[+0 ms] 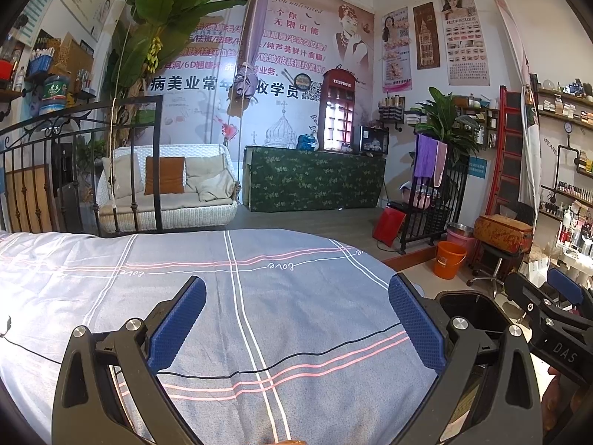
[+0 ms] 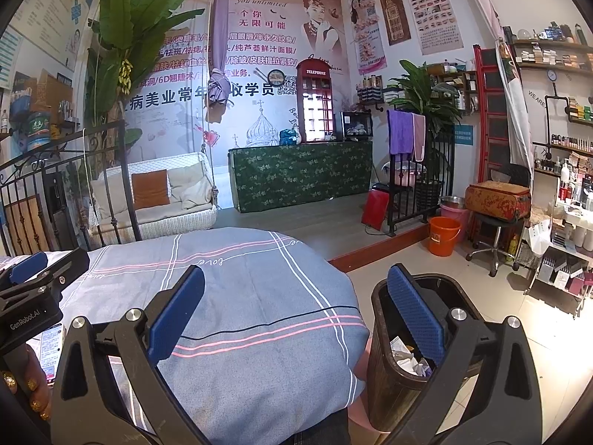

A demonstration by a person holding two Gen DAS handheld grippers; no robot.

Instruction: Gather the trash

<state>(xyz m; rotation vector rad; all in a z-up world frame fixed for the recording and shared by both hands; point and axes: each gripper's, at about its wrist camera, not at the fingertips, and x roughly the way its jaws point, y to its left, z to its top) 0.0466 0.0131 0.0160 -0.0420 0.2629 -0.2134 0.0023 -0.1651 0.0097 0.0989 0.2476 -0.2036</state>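
Observation:
A dark brown ribbed trash bin (image 2: 385,363) stands on the floor at the bed's right edge, holding crumpled white paper scraps (image 2: 407,359). My right gripper (image 2: 296,309) is open and empty, its right finger over the bin's mouth and its left finger over the bed. Open and empty too, my left gripper (image 1: 296,319) hovers above the grey-blue checked bedsheet (image 1: 259,296). The bin's black rim (image 1: 470,307) shows just right of the left gripper. No loose trash shows on the sheet.
A black iron bed frame (image 1: 111,118) rises at the left. An orange bucket (image 2: 443,235) and a stool carrying a red case (image 2: 496,200) stand on the tiled floor to the right. A phone (image 2: 50,348) lies by a hand at lower left.

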